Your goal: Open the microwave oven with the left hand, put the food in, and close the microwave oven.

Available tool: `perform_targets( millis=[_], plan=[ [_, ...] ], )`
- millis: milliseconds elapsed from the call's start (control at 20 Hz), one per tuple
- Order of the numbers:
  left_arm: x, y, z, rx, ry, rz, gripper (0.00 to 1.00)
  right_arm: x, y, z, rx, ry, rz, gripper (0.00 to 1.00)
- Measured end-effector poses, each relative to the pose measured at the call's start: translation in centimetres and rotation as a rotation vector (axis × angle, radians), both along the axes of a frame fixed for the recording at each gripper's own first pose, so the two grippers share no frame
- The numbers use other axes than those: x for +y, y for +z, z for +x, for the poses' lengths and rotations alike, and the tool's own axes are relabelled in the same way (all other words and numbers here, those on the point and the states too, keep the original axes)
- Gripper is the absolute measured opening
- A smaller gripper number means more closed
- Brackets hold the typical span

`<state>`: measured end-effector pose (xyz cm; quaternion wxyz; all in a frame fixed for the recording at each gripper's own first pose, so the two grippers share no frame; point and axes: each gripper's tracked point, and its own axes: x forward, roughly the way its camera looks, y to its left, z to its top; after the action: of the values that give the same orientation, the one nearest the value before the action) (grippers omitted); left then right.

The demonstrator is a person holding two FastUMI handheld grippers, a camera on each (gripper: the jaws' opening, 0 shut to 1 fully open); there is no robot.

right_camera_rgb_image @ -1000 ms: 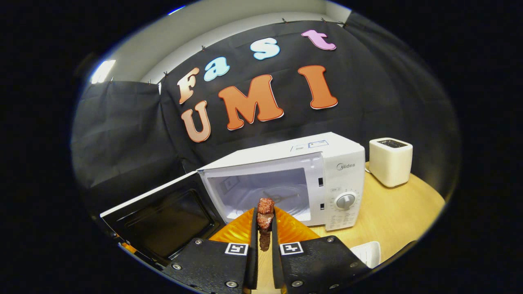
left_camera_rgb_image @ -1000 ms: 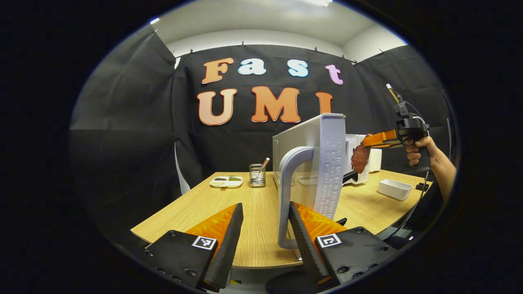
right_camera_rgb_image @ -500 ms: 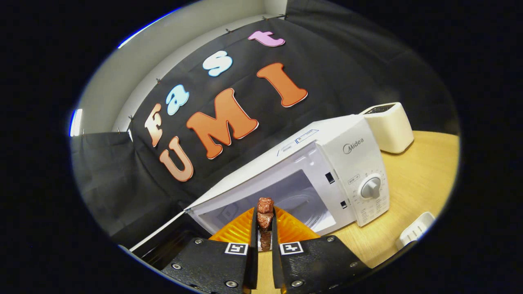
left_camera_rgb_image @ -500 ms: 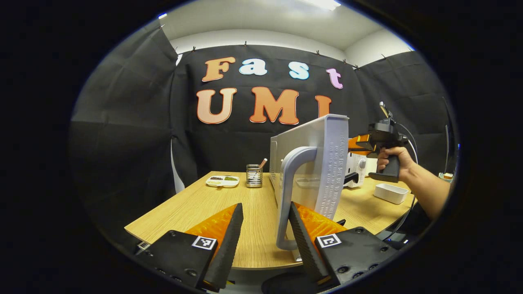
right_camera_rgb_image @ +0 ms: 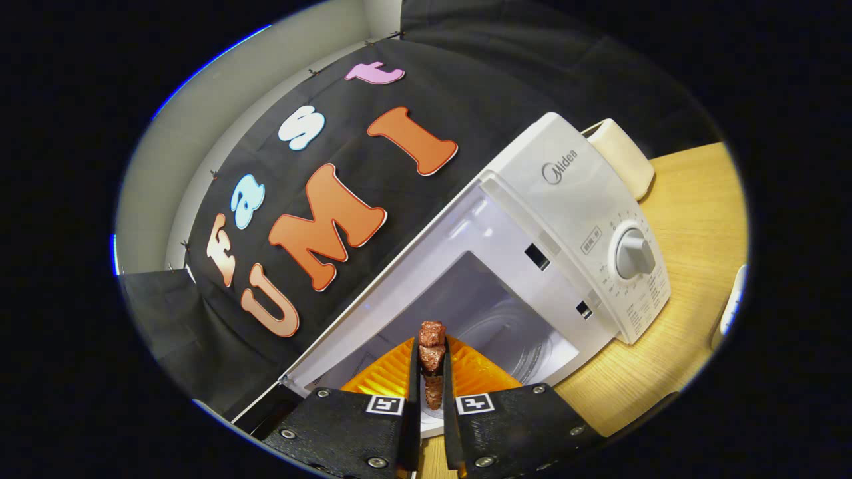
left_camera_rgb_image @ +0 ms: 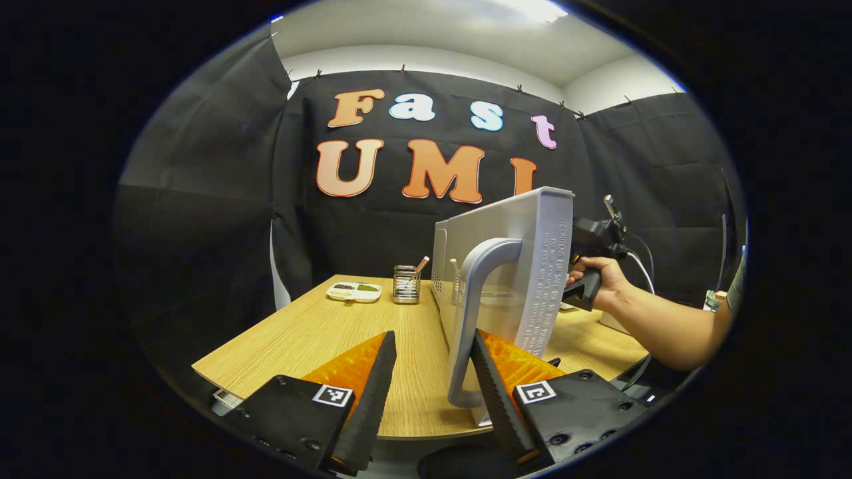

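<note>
Now the right claw [right_camera_rgb_image: 431, 372] is closed on the food [right_camera_rgb_image: 432, 352], a brown meat piece between both fingers, just in front of the open microwave oven [right_camera_rgb_image: 532, 266] cavity. The left claw [left_camera_rgb_image: 426, 372] is open, with the door handle [left_camera_rgb_image: 474, 319] between its fingers. I judge opening is done; placing and closing are left.

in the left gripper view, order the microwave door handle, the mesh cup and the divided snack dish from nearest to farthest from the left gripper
1. Microwave door handle: right at the left gripper, against its right finger.
2. Mesh cup: mid-table, behind.
3. Divided snack dish: left of the cup, slightly farther; close call.
</note>
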<state>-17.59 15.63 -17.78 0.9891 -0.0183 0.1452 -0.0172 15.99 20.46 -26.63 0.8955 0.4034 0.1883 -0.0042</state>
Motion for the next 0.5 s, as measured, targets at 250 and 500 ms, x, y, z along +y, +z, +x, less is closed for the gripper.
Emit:
perform_targets(
  millis=[250,500],
  plan=[
    [-0.1,-0.4,0.1,0.009,-0.013,-0.007,0.74,2.2,-1.4,0.8,-0.003,-0.026,0.042,0.14],
    [-0.3,-0.6,0.1,0.014,-0.017,-0.013,0.75,2.2,-2.5,2.8,-0.012,-0.112,0.098,0.14]
  ],
)
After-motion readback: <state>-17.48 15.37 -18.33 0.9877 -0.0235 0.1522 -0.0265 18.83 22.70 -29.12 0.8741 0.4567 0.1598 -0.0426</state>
